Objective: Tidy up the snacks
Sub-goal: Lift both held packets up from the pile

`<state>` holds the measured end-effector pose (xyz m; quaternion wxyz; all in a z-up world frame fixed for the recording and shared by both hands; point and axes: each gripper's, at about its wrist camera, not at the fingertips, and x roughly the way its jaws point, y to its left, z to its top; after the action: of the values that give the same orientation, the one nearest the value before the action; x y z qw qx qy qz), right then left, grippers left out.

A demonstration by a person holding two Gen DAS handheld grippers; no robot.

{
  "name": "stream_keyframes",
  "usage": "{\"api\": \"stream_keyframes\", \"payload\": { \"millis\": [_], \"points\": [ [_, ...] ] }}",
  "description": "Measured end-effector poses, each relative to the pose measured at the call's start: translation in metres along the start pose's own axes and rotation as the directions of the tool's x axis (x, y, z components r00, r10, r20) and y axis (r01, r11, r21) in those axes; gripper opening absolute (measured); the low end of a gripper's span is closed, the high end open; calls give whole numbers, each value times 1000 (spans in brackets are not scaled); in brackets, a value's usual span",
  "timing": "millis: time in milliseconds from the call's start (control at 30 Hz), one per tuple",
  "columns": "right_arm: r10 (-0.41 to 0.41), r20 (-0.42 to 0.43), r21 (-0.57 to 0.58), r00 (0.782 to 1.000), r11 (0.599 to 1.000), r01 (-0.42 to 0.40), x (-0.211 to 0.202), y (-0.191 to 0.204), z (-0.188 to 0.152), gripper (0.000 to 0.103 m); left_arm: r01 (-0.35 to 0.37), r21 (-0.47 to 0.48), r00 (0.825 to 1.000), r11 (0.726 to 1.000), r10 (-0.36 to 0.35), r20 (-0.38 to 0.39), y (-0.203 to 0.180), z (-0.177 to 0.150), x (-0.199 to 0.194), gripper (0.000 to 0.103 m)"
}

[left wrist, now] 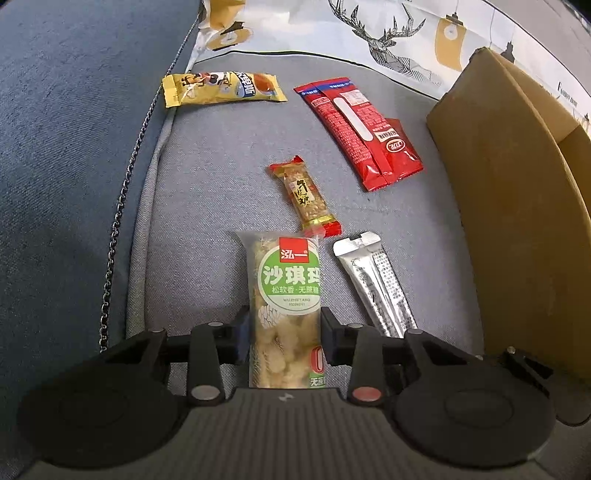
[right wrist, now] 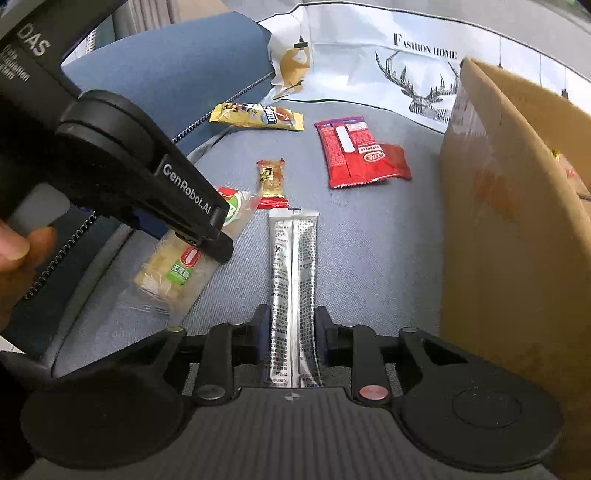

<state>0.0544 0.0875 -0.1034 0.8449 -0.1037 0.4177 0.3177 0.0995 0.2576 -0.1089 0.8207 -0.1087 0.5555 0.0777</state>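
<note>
Several snack packets lie on a grey sofa seat [left wrist: 207, 173]. My left gripper [left wrist: 283, 334] is shut on a clear green-labelled sachima packet [left wrist: 284, 295], which also shows in the right wrist view [right wrist: 177, 273]. My right gripper [right wrist: 291, 338] is shut on a silver stick packet [right wrist: 293, 280], seen beside the sachima in the left wrist view [left wrist: 376, 288]. A small red-and-gold candy bar [left wrist: 304, 195] lies just ahead. A red packet [left wrist: 358, 129] and a yellow packet [left wrist: 221, 88] lie farther back.
An open cardboard box [left wrist: 517, 192] stands at the right, also in the right wrist view [right wrist: 517, 221]. A blue cushion [left wrist: 74, 147] with a metal chain [left wrist: 122, 206] is on the left. A white deer-print cushion [left wrist: 369, 33] lies behind.
</note>
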Motion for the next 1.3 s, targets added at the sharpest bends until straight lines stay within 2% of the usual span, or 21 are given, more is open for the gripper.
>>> {"api": "stream_keyframes", "payload": {
  "millis": [300, 467, 867, 1100, 1300],
  "points": [
    [-9, 6, 8, 1000, 1000, 9, 2, -1, 2, 32, -4, 16, 1000, 1000, 4, -4, -1, 0, 2, 43],
    [-18, 21, -20, 1000, 1000, 19, 0, 2, 0, 25, -9, 16, 1000, 1000, 8, 6, 0, 1, 0, 40],
    [-32, 107, -33, 994, 999, 36, -14, 2, 3, 20, 34, -16, 993, 999, -32, 110, 3, 6, -19, 40],
    [-31, 178, -41, 983, 998, 38, -28, 3, 3, 19, 59, -51, 980, 997, -49, 191, 6, 10, -32, 40],
    [-27, 242, -55, 970, 998, 42, -44, 5, 3, 19, 76, -77, 954, 994, -50, 295, 6, 9, -53, 40]
  ]
}}
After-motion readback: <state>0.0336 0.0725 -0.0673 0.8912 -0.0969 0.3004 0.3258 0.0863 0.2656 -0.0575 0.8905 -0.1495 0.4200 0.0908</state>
